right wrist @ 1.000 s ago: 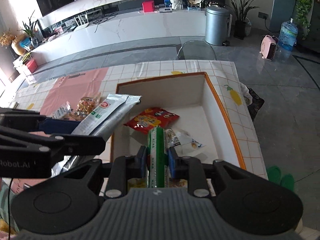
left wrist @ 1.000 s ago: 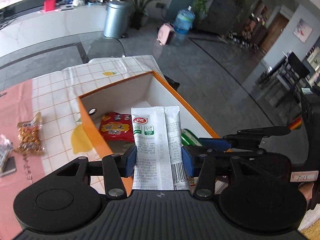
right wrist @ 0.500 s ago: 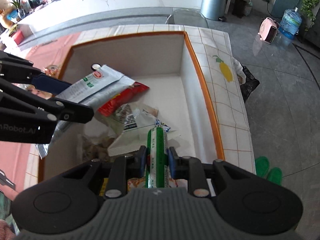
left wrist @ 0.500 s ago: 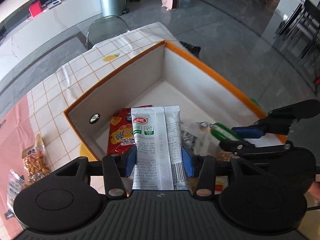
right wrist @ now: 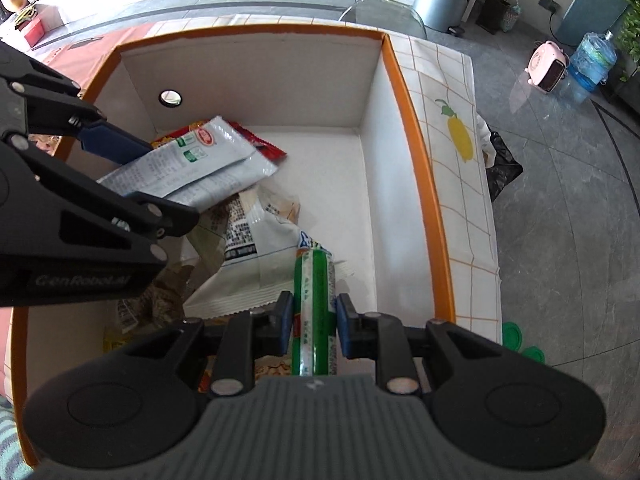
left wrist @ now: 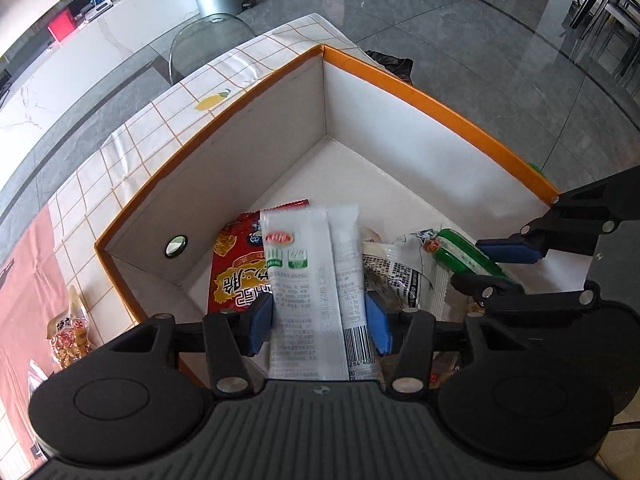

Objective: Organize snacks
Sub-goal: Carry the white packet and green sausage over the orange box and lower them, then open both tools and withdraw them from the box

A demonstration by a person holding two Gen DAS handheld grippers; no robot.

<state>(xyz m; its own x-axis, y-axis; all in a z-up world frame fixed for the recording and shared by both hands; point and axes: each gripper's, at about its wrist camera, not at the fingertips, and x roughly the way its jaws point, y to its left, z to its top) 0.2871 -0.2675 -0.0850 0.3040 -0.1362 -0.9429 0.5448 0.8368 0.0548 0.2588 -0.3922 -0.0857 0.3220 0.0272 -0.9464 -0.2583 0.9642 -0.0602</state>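
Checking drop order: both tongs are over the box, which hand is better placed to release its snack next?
Left, probably. The left tongs have just been opening, their pads off the white sachet above the orange box. The right tongs are shut on the green stick pack.

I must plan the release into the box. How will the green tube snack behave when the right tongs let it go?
The green tube snack looks round and smooth, so it may roll. It keeps straight beyond the right tongs, so probably stiff. It would likely land on the crinkled packets.
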